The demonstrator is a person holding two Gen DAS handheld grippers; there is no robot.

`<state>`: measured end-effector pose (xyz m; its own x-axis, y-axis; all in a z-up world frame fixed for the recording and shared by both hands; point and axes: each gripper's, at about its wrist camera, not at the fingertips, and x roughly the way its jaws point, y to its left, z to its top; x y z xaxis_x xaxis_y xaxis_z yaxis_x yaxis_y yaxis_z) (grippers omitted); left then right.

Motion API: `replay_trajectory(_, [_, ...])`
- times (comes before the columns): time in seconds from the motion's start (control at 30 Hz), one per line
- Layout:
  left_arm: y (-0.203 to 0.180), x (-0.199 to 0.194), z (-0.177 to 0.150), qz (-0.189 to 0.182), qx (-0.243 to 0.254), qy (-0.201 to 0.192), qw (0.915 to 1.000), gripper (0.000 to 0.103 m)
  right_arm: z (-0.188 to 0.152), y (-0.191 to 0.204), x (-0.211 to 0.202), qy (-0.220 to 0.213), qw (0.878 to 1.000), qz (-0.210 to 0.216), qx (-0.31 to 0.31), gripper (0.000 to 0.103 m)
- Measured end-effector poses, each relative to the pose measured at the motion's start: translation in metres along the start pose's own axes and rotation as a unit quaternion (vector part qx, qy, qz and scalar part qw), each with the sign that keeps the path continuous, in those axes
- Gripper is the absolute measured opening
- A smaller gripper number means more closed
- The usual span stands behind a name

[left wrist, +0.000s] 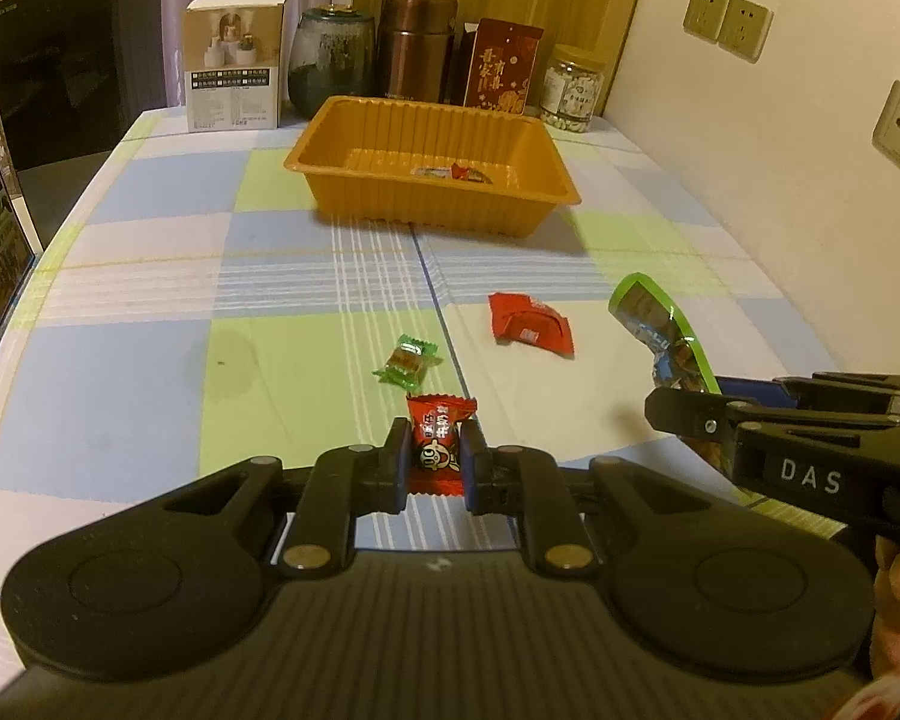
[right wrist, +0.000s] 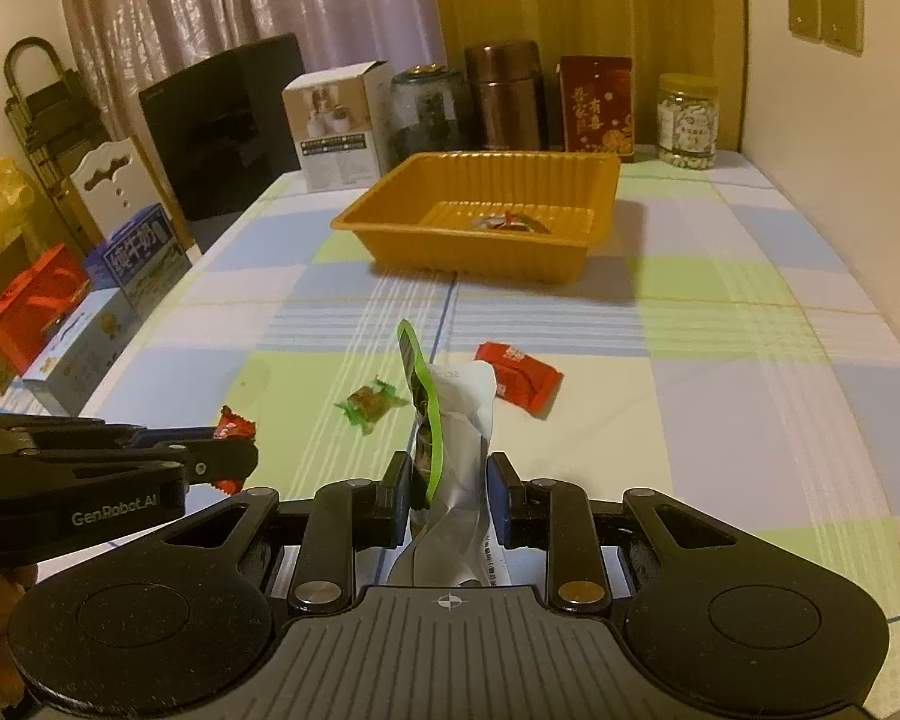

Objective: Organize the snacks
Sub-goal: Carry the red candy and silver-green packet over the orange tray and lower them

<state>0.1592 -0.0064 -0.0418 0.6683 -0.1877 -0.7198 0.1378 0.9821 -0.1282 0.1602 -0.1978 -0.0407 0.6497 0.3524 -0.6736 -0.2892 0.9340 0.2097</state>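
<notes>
— What have you got?

— My left gripper (left wrist: 435, 462) is clamped on a red candy (left wrist: 439, 441), and my right gripper (right wrist: 447, 489) is clamped on a green-edged packet (right wrist: 450, 420) that stands up on its long axis between the fingers.

— And the tray?

— The orange tray (left wrist: 390, 180) sits straight ahead, well beyond both, with a few wrappers inside. The right seems a little nearer. Both grippers tilt downward over the tablecloth (left wrist: 150, 300), side by side, clear of the loose green candy (left wrist: 408, 363) and red packet (left wrist: 528, 324).

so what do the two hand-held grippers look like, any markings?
Both matte black with round side discs, linkage arms and brass-coloured pivot pins. The left hand-held gripper reads "GenRobot.AI" on its side; the right hand-held gripper reads "DAS".
</notes>
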Motion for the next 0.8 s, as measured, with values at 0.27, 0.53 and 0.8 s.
replay_trajectory(0.27, [-0.002,-0.003,0.009,-0.009,-0.002,-0.004,1.0000,0.014,0.009,-0.008,-0.006,-0.003,1.000,-0.016,0.013,0.027])
replay_trajectory(0.53, [-0.004,0.002,0.025,-0.020,0.003,-0.009,0.9997,0.014,0.023,-0.018,-0.007,-0.006,0.999,-0.026,0.020,0.027])
replay_trajectory(0.8, [-0.003,0.012,0.051,-0.032,0.007,-0.013,0.9994,0.014,0.042,-0.028,-0.002,-0.013,0.999,-0.030,0.018,0.027])
